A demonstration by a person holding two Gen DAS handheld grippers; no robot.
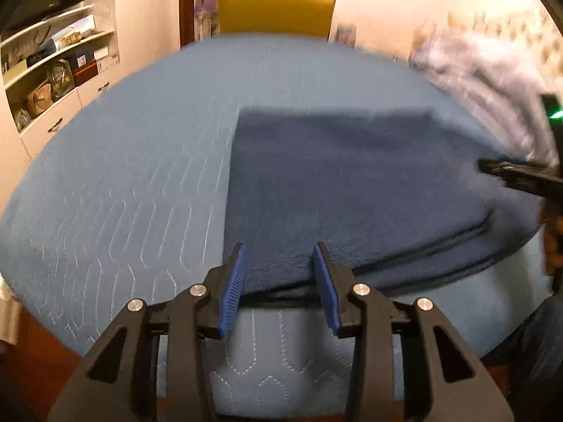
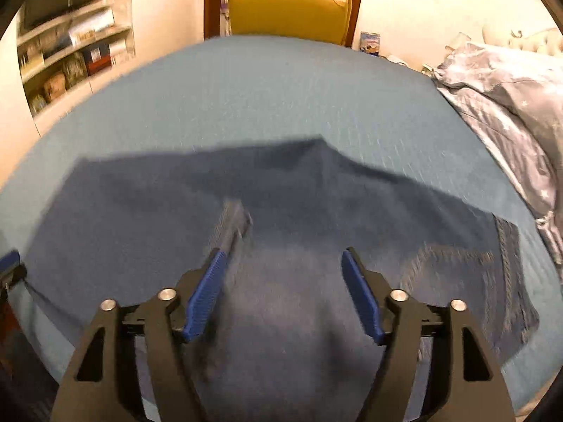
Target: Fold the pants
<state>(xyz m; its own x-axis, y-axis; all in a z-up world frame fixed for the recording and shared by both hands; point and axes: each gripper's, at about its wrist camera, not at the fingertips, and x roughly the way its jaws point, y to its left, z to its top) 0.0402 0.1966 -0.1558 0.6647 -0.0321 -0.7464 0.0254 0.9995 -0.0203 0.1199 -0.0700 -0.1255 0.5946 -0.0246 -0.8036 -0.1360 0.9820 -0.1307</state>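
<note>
I am looking at navy pants (image 1: pixel 334 190) lying folded flat on the blue quilted mat (image 1: pixel 123 183), back pocket at the right end. My left gripper (image 1: pixel 279 277) is hovering open over their near edge, gripping nothing. My right gripper (image 2: pixel 286 292) is hanging open above the fabric.

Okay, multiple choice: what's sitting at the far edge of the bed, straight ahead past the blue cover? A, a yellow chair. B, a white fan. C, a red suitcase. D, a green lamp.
A: a yellow chair stands in the doorway beyond the far edge of the blue quilted cover, behind the dark blue pants spread on it.
</note>
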